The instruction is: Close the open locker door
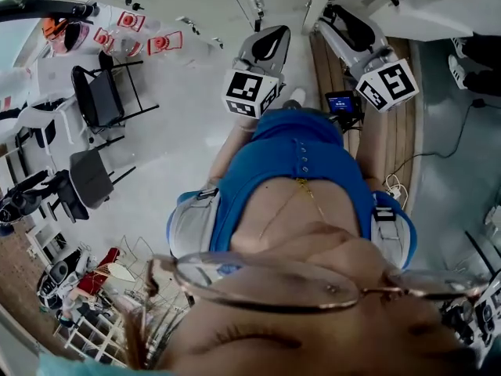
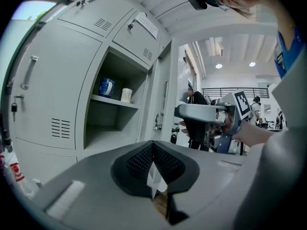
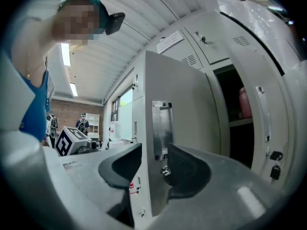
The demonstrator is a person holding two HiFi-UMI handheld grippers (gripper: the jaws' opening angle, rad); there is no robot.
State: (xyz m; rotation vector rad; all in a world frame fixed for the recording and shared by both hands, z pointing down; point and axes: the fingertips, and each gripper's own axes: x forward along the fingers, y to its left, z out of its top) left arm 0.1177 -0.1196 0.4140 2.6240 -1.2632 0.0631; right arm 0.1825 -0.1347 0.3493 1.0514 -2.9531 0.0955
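- Between the jaws of your right gripper [image 3: 153, 164] stands the free edge of the light grey sheet-metal locker door [image 3: 187, 90]. The jaws are clamped on it from both faces, right by its bright steel latch plate [image 3: 162, 123], probably because a hold far from the hinge gives the easiest swing.
- Beside that door, seen from your left gripper view, an open grey compartment [image 2: 112, 128] holds a blue can [image 2: 106, 87] and a small white cup [image 2: 126, 95] on its shelf. Both sit well back, so I judge they won't foul the door.
- Whether the door belongs to this opening I cannot tell.
- Off to the side, your left gripper [image 2: 153, 159] has its black jaws closed together on nothing. It hangs apart from the lockers, likely to stay out of the swing.
- Ahead lies the swing itself: the door stands wide, so closing looks barely begun. Let go before the edge meets the frame, or a jaw could be pinched.
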